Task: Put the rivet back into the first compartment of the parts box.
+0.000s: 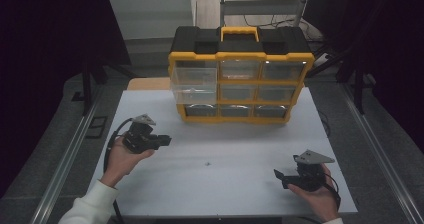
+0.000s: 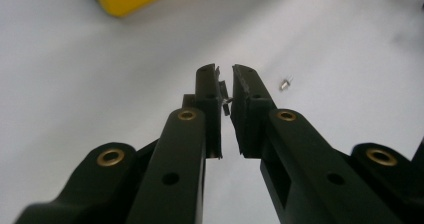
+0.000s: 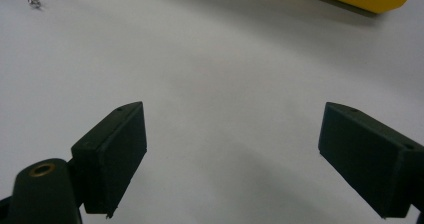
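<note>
Yellow-and-black drawer organizer (image 1: pixel 240 74) stands beyond both grippers, top-left drawer (image 1: pixel 194 85) pulled out; contents hard to make out. Right gripper (image 3: pixel 232 154) gapes, released. Left gripper (image 2: pixel 226 91) pinches a tiny metal part (image 2: pixel 226 103); another small screw (image 2: pixel 285 84) lies just right.

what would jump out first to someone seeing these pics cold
The yellow and black drawer organiser at the far middle of the white table, with its top-left clear drawer pulled out. Next, the two hand-held grippers: the left gripper at the near left, jaws nearly together on a small metal part, and the right gripper at the near right, jaws wide apart. A tiny screw lies between them.
</note>
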Available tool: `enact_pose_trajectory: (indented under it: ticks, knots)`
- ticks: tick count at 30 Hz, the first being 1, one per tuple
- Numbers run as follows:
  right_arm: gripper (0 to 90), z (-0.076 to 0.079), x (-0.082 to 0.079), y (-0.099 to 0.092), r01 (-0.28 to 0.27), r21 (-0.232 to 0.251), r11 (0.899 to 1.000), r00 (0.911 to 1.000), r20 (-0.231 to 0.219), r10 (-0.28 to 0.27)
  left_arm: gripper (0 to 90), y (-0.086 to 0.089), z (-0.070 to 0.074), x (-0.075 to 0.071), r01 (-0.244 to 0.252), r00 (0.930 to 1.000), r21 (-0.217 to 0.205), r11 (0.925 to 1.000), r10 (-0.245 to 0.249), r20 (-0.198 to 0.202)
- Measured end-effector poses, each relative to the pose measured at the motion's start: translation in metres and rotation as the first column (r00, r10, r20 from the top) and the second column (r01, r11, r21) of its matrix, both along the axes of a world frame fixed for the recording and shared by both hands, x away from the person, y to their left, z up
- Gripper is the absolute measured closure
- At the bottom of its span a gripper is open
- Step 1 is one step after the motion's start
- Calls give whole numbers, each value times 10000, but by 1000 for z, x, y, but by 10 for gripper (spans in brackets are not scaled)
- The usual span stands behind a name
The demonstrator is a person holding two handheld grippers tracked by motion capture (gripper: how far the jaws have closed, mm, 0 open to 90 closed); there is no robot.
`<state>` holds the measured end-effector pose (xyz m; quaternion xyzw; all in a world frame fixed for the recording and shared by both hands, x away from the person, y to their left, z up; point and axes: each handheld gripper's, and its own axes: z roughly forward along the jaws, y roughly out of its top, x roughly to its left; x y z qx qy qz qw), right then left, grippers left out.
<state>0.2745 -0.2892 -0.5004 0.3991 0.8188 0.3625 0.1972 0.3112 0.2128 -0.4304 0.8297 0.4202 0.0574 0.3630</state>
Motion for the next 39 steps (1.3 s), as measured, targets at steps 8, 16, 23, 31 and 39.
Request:
enact_pose_trajectory:
  ticks: [8,16,23,31,39]
  knots:
    - [125,0,0,0,-57,76,10000,10000,-8,57,833,19,24,-4,-302,9989,-502,9983,320,343]
    - [124,0,1,0,-46,105,9999,10000,-55,46,833,36,56,-1,-471,9965,-1086,9930,543,638]
    - [121,0,1,0,-12,89,10000,10000,-37,12,833,43,86,4,-504,9933,-1314,9900,634,963]
    - [121,0,1,0,-11,94,10000,10000,-37,11,833,42,110,11,-370,9920,-1524,9876,548,1141]
    - [120,-1,2,1,-5,84,10000,10000,-77,5,833,35,137,20,-322,9862,-1728,9844,594,1546]
